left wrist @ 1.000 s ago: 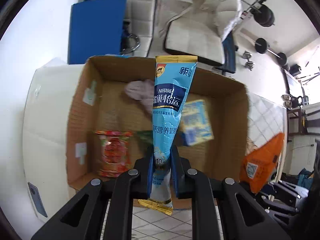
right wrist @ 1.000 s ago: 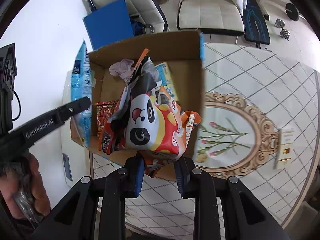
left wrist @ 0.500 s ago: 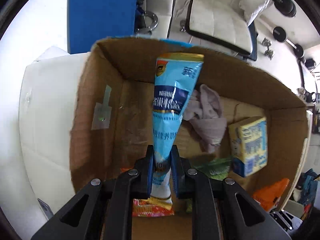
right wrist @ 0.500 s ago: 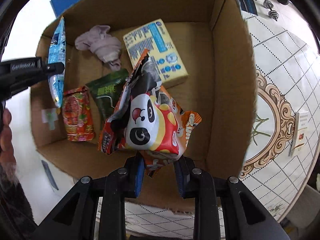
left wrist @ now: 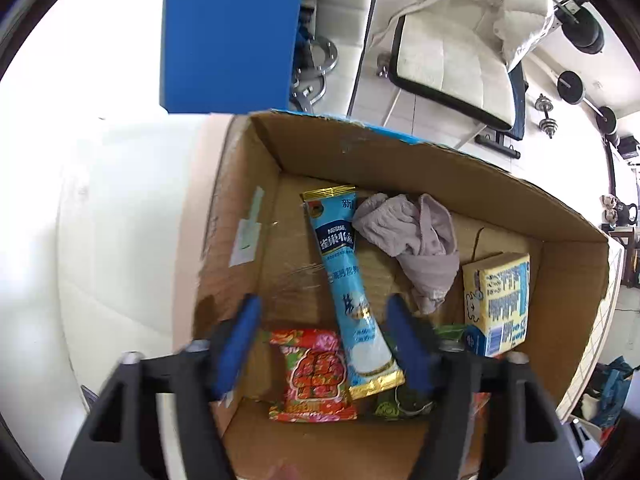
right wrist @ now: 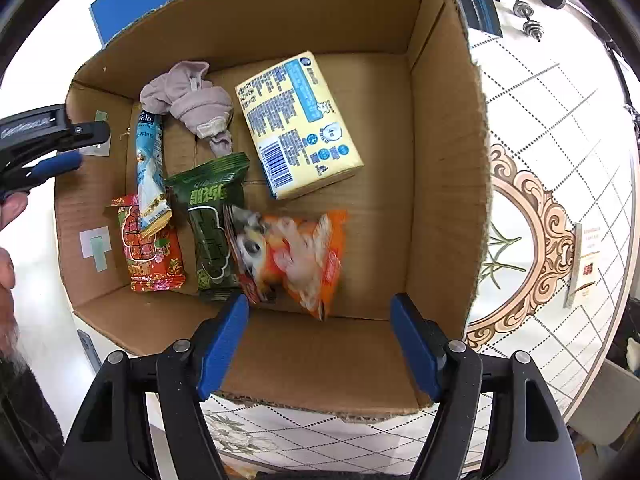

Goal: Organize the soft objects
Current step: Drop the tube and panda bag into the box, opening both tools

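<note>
Your left gripper (left wrist: 324,344) hangs over the cardboard box (right wrist: 440,160) with its blue-padded fingers (left wrist: 236,344) spread wide and nothing between them. Directly below it, the blue Nestlé sachet (left wrist: 344,280) lies on the box floor, its gold lower end overlapping the red snack packet (left wrist: 314,376). Just right of the sachet's top sits the crumpled pale-mauve cloth (left wrist: 412,244), and farther right the yellow tissue pack (left wrist: 496,304). Your right gripper (right wrist: 320,340) is likewise spread apart and empty above the near wall of the box. Beneath it, the orange panda snack bag (right wrist: 296,252) appears blurred, resting against the green packet (right wrist: 216,224). Both views show the box standing on the white patterned table (right wrist: 560,160).
</note>
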`<action>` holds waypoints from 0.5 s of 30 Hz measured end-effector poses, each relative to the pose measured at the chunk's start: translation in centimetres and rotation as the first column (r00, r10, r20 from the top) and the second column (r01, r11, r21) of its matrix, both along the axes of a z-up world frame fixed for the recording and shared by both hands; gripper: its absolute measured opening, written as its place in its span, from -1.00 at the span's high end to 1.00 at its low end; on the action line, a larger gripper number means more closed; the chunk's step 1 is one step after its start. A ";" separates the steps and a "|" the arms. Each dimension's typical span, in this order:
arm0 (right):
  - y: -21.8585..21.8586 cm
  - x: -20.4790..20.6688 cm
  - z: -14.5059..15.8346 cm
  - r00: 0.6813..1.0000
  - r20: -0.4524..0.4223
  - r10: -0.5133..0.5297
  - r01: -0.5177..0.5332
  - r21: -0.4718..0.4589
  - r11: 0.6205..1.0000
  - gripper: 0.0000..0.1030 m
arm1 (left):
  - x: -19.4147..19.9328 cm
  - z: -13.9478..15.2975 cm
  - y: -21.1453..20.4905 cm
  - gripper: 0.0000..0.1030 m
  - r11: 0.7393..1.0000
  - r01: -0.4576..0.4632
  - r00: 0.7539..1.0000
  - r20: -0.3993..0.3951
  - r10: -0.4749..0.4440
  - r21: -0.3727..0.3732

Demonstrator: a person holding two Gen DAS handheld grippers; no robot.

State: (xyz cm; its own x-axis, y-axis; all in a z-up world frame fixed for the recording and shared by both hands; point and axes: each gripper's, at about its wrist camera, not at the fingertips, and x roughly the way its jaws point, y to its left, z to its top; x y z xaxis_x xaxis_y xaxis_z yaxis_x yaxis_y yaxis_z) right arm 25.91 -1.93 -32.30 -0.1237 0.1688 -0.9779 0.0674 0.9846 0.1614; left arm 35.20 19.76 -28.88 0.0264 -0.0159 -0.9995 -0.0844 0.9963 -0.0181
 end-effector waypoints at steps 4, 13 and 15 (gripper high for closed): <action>-0.4 -0.2 1.0 1.000 0.014 0.009 -0.009 -0.001 1.000 -0.71 | -2.7 1.4 -0.4 -0.65 1.000 0.012 0.999 0.034 -0.012 0.004; -0.5 -2.0 3.3 0.997 0.054 0.054 -0.052 -0.033 0.998 -0.87 | -9.1 3.0 -2.0 -0.80 0.999 0.020 0.997 0.081 -0.017 -0.033; -0.6 -2.6 4.0 0.996 0.073 0.060 -0.058 -0.040 0.998 -0.87 | -10.4 3.6 -2.6 -0.80 0.999 0.037 0.995 0.098 -0.034 -0.023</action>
